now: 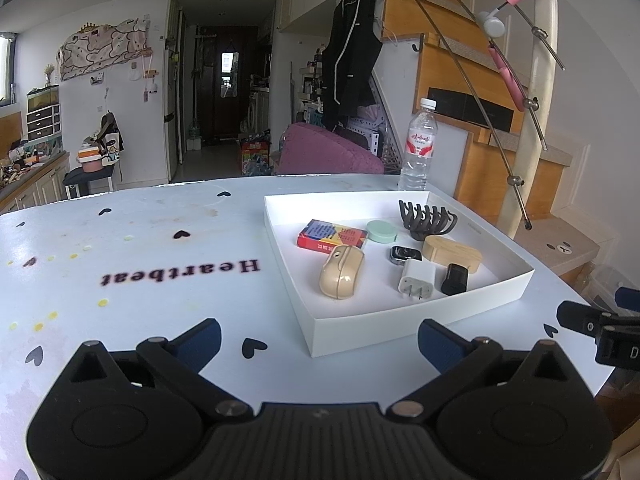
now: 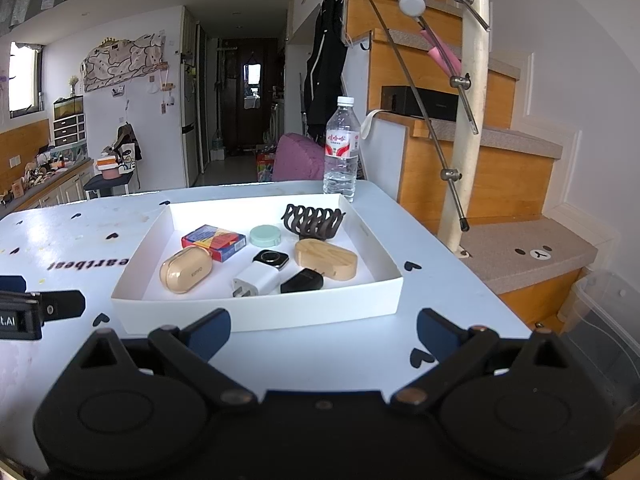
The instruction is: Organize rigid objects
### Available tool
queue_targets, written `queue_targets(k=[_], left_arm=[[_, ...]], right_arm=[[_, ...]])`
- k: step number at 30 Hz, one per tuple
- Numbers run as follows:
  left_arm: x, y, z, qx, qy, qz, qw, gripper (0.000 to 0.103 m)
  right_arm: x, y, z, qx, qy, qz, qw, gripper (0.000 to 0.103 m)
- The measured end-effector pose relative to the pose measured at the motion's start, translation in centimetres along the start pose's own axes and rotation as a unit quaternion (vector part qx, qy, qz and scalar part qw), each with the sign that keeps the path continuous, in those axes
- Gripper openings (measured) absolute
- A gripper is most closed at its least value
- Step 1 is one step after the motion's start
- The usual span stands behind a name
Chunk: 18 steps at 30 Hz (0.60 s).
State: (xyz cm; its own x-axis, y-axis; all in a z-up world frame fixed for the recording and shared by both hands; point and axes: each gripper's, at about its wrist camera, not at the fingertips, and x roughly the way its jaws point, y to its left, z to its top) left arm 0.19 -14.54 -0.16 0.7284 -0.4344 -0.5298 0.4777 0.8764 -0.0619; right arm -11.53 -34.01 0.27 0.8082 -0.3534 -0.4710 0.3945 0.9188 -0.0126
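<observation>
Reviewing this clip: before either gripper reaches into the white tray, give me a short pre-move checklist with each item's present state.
1. Left gripper open, nothing between its fingers: ok.
2. Right gripper open, nothing held: ok.
3. Both grippers short of the white tray, touching nothing in it: ok.
4. Tray contents lie apart enough to grasp singly: not ok for all; the white charger sits close against the black adapter and the watch.
5. Water bottle upright behind the tray, off the reach path: ok.
6. Beige mouse nearest the left gripper, top unobstructed: ok.
</observation>
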Motion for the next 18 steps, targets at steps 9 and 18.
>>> queue_targets(k=[9, 18], left_arm=[[-0.02, 0.0, -0.02, 0.0, 0.0, 0.0, 1.0, 0.103], [-0.03, 0.02, -0.03, 0.0, 0.0, 0.0, 1.0, 0.103]], right_arm=[[-0.12, 0.06, 0.0, -0.002, 0.0, 0.0, 1.0, 0.1], [-0.32, -0.03, 0.09, -0.001, -0.002, -0.001, 1.0, 0.101]])
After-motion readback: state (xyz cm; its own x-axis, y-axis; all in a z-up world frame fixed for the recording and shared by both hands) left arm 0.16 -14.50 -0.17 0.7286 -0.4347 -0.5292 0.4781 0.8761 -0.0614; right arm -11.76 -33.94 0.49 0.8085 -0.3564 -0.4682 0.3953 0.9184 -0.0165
